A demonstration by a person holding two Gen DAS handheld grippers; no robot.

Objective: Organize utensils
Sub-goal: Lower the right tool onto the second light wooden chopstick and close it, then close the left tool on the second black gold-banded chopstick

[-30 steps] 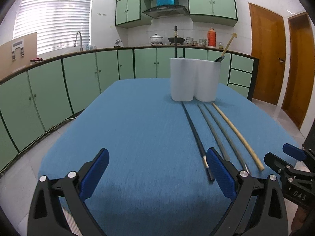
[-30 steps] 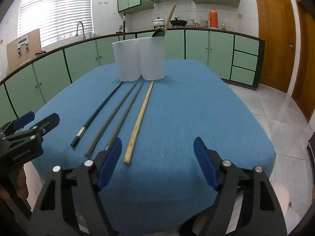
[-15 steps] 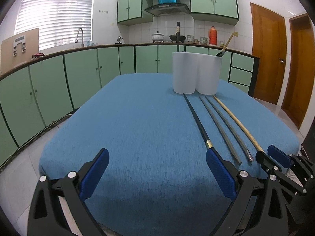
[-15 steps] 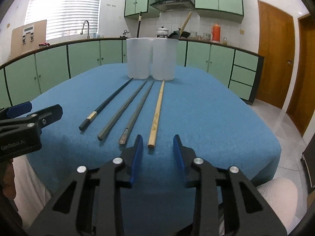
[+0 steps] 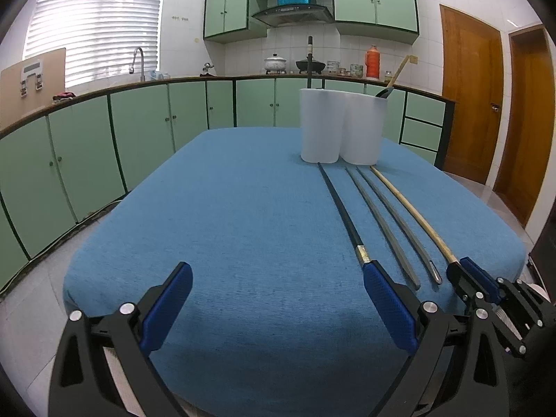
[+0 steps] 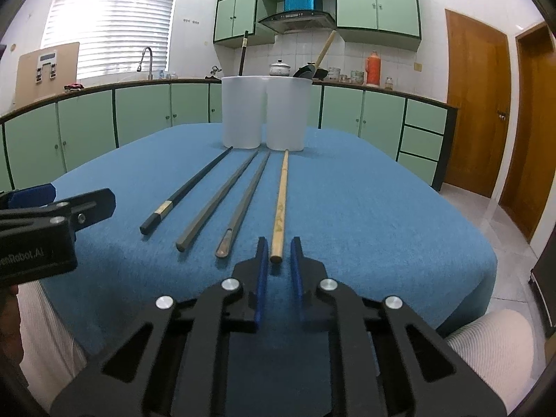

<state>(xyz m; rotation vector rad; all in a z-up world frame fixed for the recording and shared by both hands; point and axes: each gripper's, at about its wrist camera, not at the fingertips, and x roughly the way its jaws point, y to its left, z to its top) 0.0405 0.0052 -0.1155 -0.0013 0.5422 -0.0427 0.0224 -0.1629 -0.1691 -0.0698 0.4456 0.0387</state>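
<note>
Several chopsticks lie side by side on the blue tablecloth [image 6: 365, 208]: a black one [image 6: 187, 189], two grey ones [image 6: 219, 199] [image 6: 246, 198] and a bamboo one [image 6: 280, 205]. A white two-compartment holder [image 6: 266, 111] stands beyond them, with a dark stick in its left cup and a wooden-handled spoon [image 6: 321, 57] in its right. My right gripper [image 6: 278, 245] has its jaws narrowed to a small gap around the near tip of the bamboo chopstick, not clamped. My left gripper [image 5: 274, 278] is wide open and empty at the near table edge; the black chopstick [image 5: 342, 212] runs to its right finger.
Green kitchen cabinets and a counter with a sink, pots and a thermos ring the table. Wooden doors [image 5: 469, 97] stand at the right. The table's near edge drops to a tiled floor. The person's legs show below the right gripper.
My right gripper has narrowed from wide open to a small gap and lined up on the bamboo chopstick's near end. Both grippers have drawn back and lowered toward the near table edge.
</note>
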